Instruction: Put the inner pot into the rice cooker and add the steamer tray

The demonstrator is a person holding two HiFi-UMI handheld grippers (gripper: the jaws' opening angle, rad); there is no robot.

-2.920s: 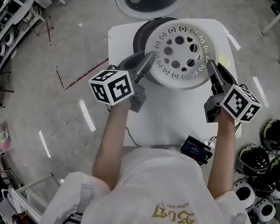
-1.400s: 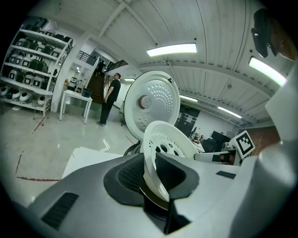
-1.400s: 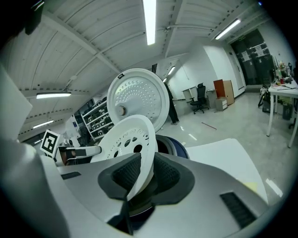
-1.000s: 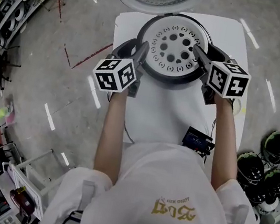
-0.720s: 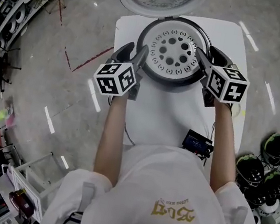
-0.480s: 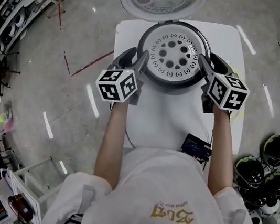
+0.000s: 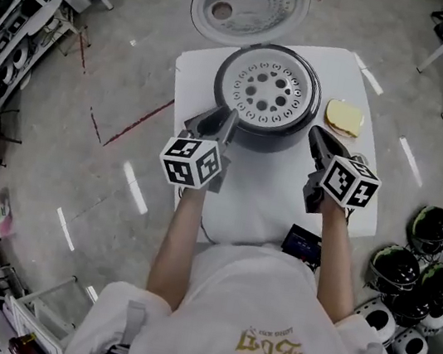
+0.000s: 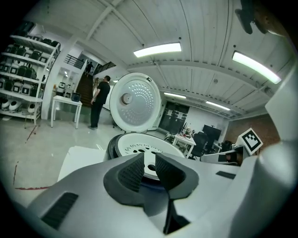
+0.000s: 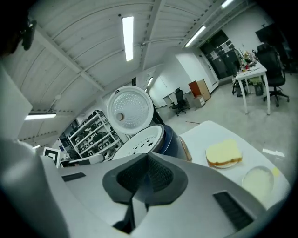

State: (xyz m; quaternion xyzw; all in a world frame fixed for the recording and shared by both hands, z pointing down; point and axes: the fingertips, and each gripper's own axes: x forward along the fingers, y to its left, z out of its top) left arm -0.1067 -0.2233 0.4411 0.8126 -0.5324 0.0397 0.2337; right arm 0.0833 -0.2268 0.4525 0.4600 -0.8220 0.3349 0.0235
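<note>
Head view, steamer tray [image 7: 274, 73] seated within rice cooker [image 7: 268, 140] rim

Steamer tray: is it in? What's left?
Done: the steamer tray sits in the rice cooker, hiding any inner pot beneath. In hand: nothing; the left gripper and right gripper stand short of the cooker, and their jaws have just been closing: left slightly apart, right shut, both empty. Left: nothing in the task; the lid stands open.

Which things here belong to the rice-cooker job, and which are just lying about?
Job: rice cooker; its open lid; steamer tray, seated in the cooker.
Lying about: bread slice beside the cooker; black device at the near edge.
</note>
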